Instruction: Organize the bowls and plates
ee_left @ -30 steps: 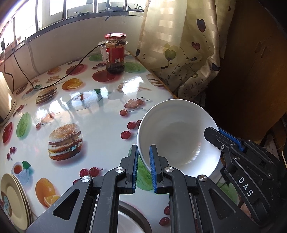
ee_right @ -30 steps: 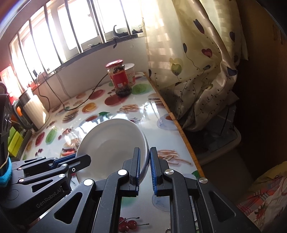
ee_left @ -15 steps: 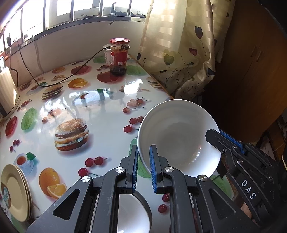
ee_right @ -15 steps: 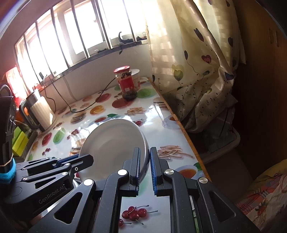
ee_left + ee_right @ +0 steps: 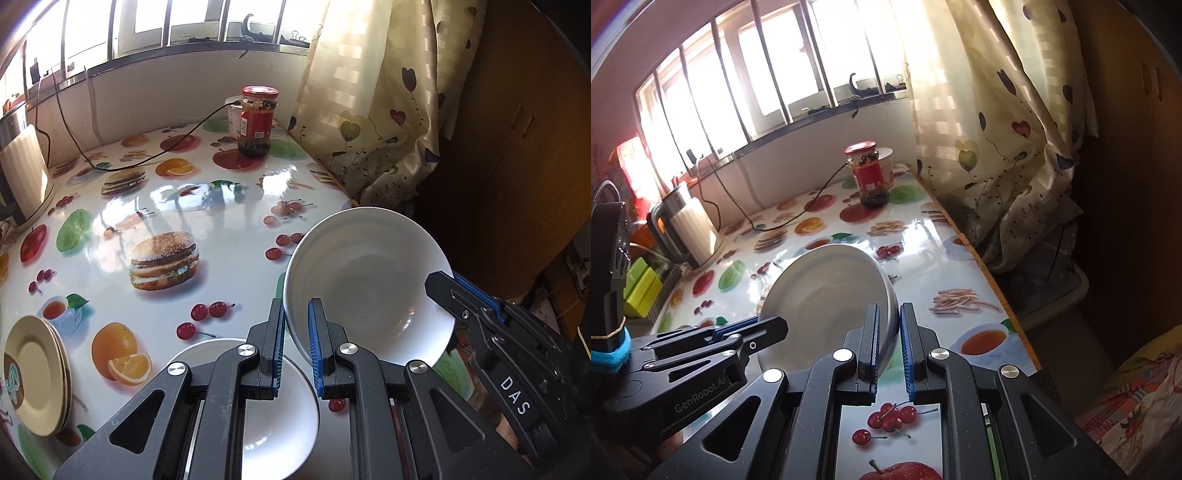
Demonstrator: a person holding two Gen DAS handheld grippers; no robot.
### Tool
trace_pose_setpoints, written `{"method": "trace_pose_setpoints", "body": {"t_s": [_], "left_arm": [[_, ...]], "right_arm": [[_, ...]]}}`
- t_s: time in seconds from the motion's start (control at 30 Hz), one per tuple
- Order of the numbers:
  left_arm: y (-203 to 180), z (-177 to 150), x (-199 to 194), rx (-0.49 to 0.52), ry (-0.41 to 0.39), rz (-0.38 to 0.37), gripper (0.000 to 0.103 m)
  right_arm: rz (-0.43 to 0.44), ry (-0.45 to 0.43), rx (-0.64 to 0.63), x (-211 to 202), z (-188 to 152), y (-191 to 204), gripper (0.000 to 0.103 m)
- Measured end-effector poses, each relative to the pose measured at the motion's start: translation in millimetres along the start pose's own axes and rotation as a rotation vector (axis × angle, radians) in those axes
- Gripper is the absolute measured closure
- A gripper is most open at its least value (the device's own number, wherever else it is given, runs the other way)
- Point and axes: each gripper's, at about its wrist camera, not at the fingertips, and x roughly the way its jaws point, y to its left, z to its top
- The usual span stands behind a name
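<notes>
A white bowl [image 5: 369, 284] is held off the desk [image 5: 221, 221] by both sets of tongs at once. The left tongs [image 5: 296, 325] pinch its rim on the near-left edge, one blue-padded finger outside the wall and the other inside. The right tongs [image 5: 887, 325] pinch the opposite rim, seen from their own camera clamped on the bowl's right edge; in the left view they [image 5: 448, 282] come in from the lower right onto that rim.

The bowl is tilted, not level: its mouth opens up and toward the left camera, and its underside faces the far end of the desk. Being round, it has no long axis; the line between the 2 grips runs left to right across it.

It hangs over the desk's near right corner, close to the edge by the curtain [image 5: 369, 110]. Just below the left tongs a second white bowl [image 5: 273, 417] sits upright on the desk. A stack of cream plates [image 5: 33, 373] lies at the far left, well apart. A red-lidded jar [image 5: 256, 122] stands at the far end.
</notes>
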Motion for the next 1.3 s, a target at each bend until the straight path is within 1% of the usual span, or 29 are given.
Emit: {"method": "trace_pose_setpoints", "body": {"t_s": [0.5,0.8,1.0,1.3], "left_arm": [[15.2,-17.2,-30.4,-0.020,-0.035,0.006,0.090],[31.4,-27.4,-45.9,-0.056,-0.055,0.009,0.090],[48.5,-36.5,-53.5,-0.102,-0.061,0.012,0.090],[64.0,-46.5,-57.8,-0.132,-0.060,0.030,0.090]], "right_arm": [[0.019,-0.019,-0.028,-22.7,-13.1,28.3,0.091],[0.043,-0.015,-0.044,-29.5,-22.6,46.5,0.091],[0.060,-0.004,-0.066,-28.8,-28.5,62.5,0.091],[0.086,0.020,-0.090,-22.5,-36.3,79.4,0.091]]}}
